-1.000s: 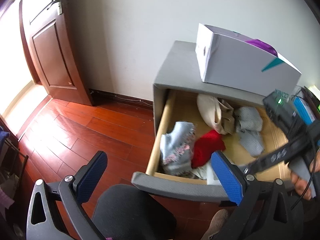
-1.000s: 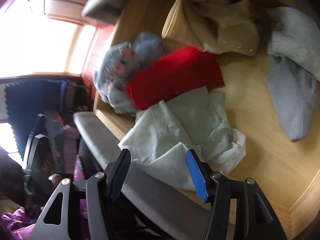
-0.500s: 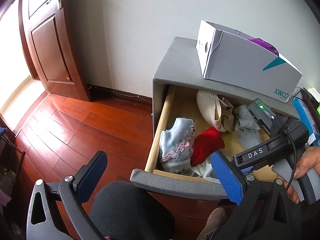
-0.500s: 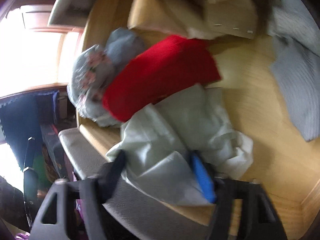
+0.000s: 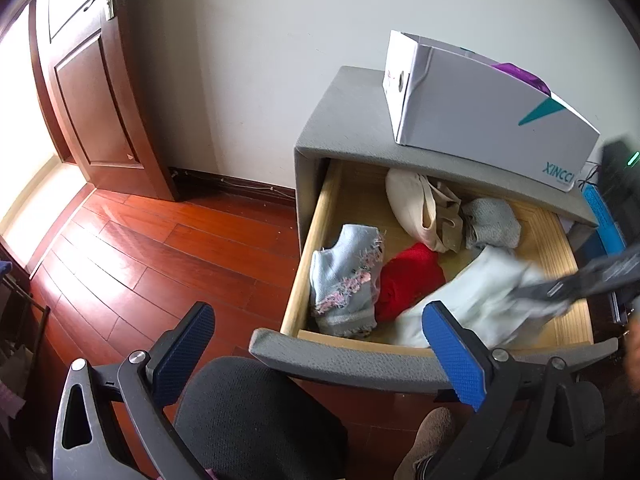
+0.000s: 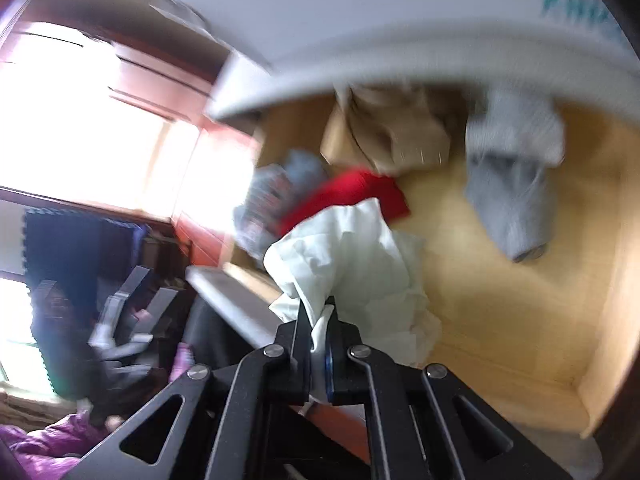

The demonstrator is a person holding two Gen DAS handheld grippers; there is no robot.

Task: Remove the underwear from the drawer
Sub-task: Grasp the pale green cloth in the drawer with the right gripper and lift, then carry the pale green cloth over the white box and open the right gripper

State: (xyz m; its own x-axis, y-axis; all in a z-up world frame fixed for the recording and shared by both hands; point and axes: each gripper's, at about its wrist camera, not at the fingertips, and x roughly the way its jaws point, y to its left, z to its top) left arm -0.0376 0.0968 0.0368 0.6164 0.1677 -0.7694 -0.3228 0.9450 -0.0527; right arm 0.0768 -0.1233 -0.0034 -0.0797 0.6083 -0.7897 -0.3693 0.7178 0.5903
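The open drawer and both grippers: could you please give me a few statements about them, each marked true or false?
1. The right gripper is shut on the pale garment. True.
2. The left gripper holds the red garment. False: it is open and empty, out in front of the drawer.
3. A white box sits on top of the grey cabinet. True.
4. The drawer is shut. False: it is pulled out, with clothes showing inside.
5. The light blue garment with pink trim lies at the drawer's left side, beside the red one. True.
6. The pale garment lies flat and untouched. False: it is bunched up in the right gripper.
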